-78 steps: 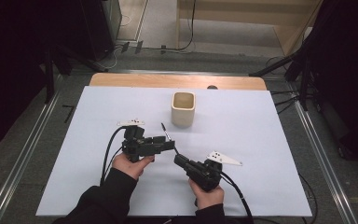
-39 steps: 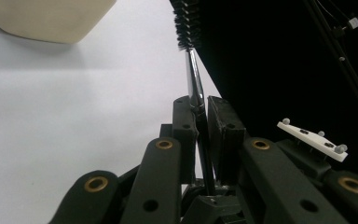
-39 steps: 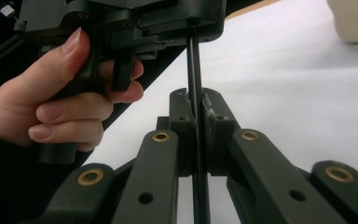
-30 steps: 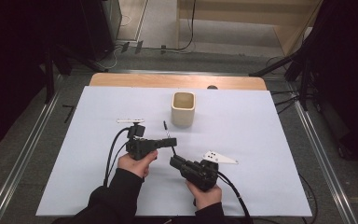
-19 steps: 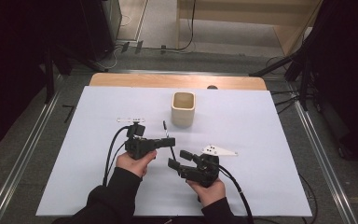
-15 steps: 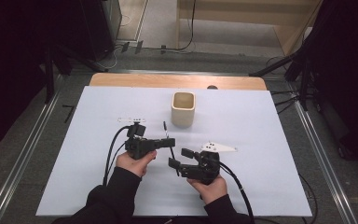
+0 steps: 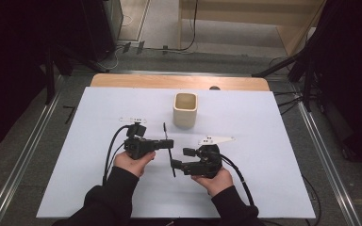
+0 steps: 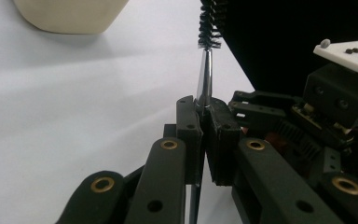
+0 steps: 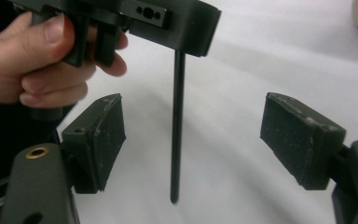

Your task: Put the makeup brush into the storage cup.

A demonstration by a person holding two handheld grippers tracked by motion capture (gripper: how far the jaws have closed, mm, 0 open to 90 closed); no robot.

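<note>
Surface: a white table [image 7: 273,160] is seen, dark room around.
Brush [image 7: 168,150]: pinched by the left gripper [image 7: 168,142].
Right gripper [image 7: 178,159]: jaws just opened wide, handle between them untouched.

Cup [image 7: 185,109] on the table [image 7: 273,155], behind the brush [image 7: 168,149] between left claw [image 7: 169,143] and right claw [image 7: 179,159].

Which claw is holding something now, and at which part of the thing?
The left claw grips the thin black bottle brush at its silver neck below the bristles. The right claw is open.

I note the brush [image 8: 209,56]: glossy metal neck, bristly black tip beyond left claw [image 8: 204,122]. Claw pads rough matt rubber. Counter [image 7: 99,188] matt, smooth.
</note>
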